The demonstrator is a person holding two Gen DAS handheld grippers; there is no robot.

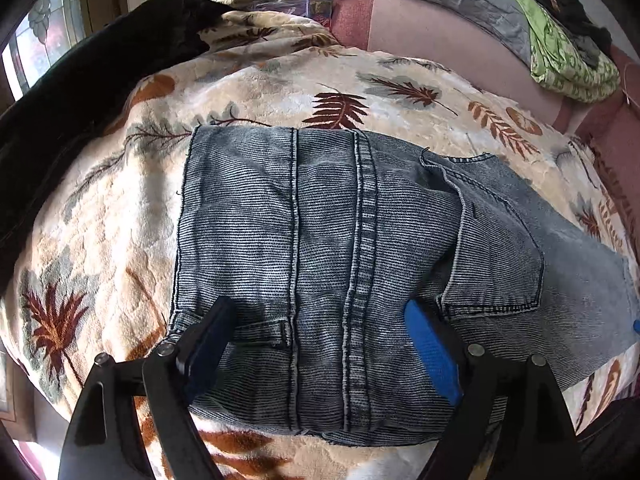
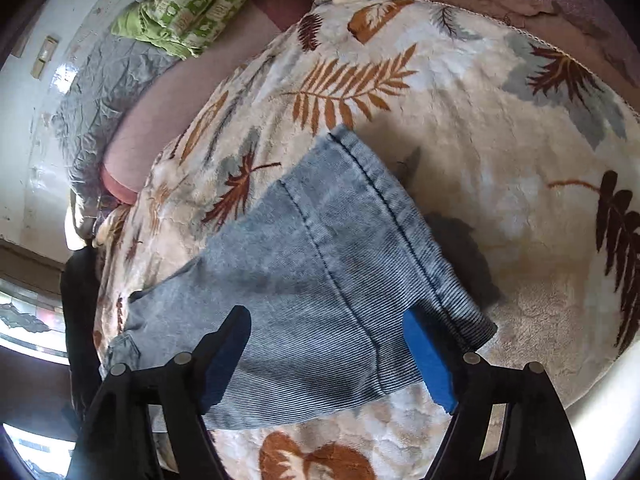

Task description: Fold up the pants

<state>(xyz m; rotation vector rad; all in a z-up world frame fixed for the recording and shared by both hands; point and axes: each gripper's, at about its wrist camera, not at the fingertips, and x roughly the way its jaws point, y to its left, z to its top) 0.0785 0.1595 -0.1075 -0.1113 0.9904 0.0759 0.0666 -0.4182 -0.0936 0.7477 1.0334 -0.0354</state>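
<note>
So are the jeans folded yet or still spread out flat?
Folded. The jeans lie as a compact stacked bundle on the leaf-print blanket, with a pant leg layered over the back pocket. How many folds: cannot tell.

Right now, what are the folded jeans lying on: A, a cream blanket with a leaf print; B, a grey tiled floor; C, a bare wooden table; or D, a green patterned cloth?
A: the jeans lie flat on the cream leaf-print blanket; the green cloth sits apart behind them.

You get soft daylight from the window (image 1: 44,36) at far left of your left gripper (image 1: 320,344), glare on the glossy wall (image 2: 60,80), fingers shadowing the jeans (image 1: 320,240), heavy fisheye bending and dark corners.
</note>
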